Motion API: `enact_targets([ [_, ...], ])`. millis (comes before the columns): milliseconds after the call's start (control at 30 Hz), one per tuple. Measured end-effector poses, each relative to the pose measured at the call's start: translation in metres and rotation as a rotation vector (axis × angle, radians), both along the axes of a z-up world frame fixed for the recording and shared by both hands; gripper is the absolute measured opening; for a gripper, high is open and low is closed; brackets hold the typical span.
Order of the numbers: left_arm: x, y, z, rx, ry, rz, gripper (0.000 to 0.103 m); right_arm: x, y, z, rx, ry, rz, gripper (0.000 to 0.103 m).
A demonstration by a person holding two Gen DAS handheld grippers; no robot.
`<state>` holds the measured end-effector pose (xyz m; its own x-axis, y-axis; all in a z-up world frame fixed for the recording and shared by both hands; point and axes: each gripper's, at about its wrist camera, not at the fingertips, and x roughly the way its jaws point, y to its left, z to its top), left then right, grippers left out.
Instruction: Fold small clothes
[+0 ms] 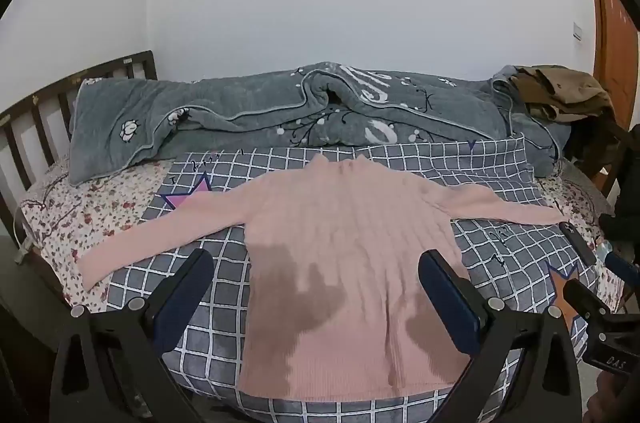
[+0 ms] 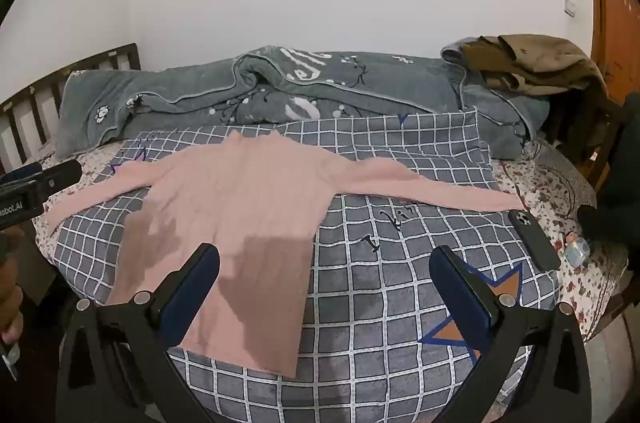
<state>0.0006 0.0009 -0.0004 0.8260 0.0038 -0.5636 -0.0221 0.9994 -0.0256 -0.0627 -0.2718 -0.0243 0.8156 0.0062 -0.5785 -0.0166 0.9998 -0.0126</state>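
A pink ribbed long-sleeved sweater [image 1: 340, 243] lies flat, front down or up I cannot tell, on a grey checked blanket [image 1: 208, 335], both sleeves spread out to the sides. It also shows in the right wrist view [image 2: 240, 207]. My left gripper [image 1: 316, 263] is open and empty, hovering above the sweater's lower body. My right gripper [image 2: 324, 259] is open and empty, above the sweater's hem edge and the blanket to its right. The right gripper's body shows at the left wrist view's right edge [image 1: 592, 307].
A black phone [image 2: 532, 239] lies by the right sleeve's cuff, a small packet [image 2: 576, 247] beside it. A rumpled grey quilt [image 2: 280, 95] lies along the wall, brown clothes [image 2: 532, 63] at its right end. A wooden headboard [image 1: 36, 115] stands left.
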Motion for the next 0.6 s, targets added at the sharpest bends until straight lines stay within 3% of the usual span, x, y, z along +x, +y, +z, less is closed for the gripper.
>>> enact_targets([
  [233, -0.005, -0.01, 0.015, 0.047, -0.046, -0.012, 0.103, 0.0, 0.001, 0.002, 0.011, 0.002, 0.006, 0.103],
  [600, -0.011, -0.008, 0.017, 0.016, -0.066, -0.027, 0.103, -0.002, 0.0, 0.005, 0.039, -0.005, -0.002, 0.103],
])
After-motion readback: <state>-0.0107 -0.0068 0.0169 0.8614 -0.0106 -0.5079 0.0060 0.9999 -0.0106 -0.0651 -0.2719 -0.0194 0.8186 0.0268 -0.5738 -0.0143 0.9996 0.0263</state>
